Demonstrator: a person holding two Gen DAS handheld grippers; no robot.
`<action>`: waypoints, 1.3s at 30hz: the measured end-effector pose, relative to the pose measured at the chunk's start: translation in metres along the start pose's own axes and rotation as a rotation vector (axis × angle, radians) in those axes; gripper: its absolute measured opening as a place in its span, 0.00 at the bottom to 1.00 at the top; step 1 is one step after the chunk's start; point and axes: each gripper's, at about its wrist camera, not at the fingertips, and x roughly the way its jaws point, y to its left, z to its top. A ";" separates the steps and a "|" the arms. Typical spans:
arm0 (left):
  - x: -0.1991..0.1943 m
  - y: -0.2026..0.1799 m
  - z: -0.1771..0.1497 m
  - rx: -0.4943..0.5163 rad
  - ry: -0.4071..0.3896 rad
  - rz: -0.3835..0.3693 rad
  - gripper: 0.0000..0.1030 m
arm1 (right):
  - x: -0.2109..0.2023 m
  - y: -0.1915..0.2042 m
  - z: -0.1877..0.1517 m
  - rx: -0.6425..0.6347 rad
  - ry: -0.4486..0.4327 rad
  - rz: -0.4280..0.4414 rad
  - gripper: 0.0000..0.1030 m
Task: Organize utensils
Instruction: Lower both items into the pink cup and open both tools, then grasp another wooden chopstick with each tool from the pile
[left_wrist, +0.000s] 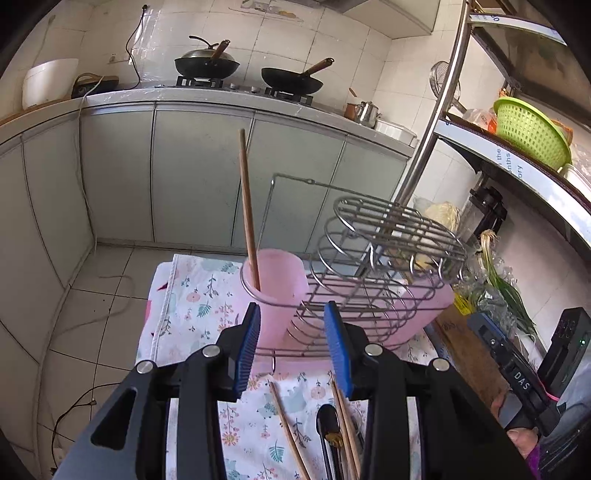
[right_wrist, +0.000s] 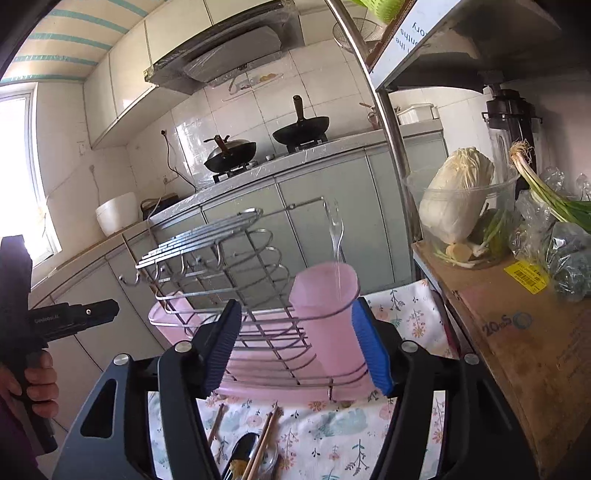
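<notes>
A wire rack (left_wrist: 373, 266) stands on a floral cloth (left_wrist: 199, 306) and carries a pink cup at each end. In the left wrist view, one wooden chopstick (left_wrist: 248, 206) stands upright in the near pink cup (left_wrist: 277, 291). My left gripper (left_wrist: 293, 347) is open just short of that cup, nothing between its pads. In the right wrist view, a clear plastic fork (right_wrist: 337, 236) stands in the other pink cup (right_wrist: 327, 310). My right gripper (right_wrist: 295, 350) hangs open before it, holding nothing. Loose chopsticks (left_wrist: 290, 424) and a black spoon (left_wrist: 328, 421) lie on the cloth beneath the grippers.
A steel shelf post (left_wrist: 428, 140) rises right of the rack. A cardboard box (right_wrist: 524, 350) bears a bowl of cabbage (right_wrist: 458, 199) and green onions (right_wrist: 554, 199). Cabinets (left_wrist: 199, 173) and a stove with two woks (left_wrist: 288, 79) lie beyond. A hand (right_wrist: 33, 380) holds the left gripper.
</notes>
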 end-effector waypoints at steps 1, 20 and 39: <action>0.000 -0.003 -0.006 0.006 0.010 -0.007 0.34 | 0.001 0.000 -0.004 -0.002 0.014 -0.005 0.65; 0.085 0.009 -0.100 -0.100 0.433 -0.055 0.28 | 0.023 -0.018 -0.073 0.109 0.319 -0.025 0.68; 0.136 0.018 -0.118 -0.124 0.512 0.015 0.05 | 0.073 -0.027 -0.098 0.323 0.577 0.146 0.28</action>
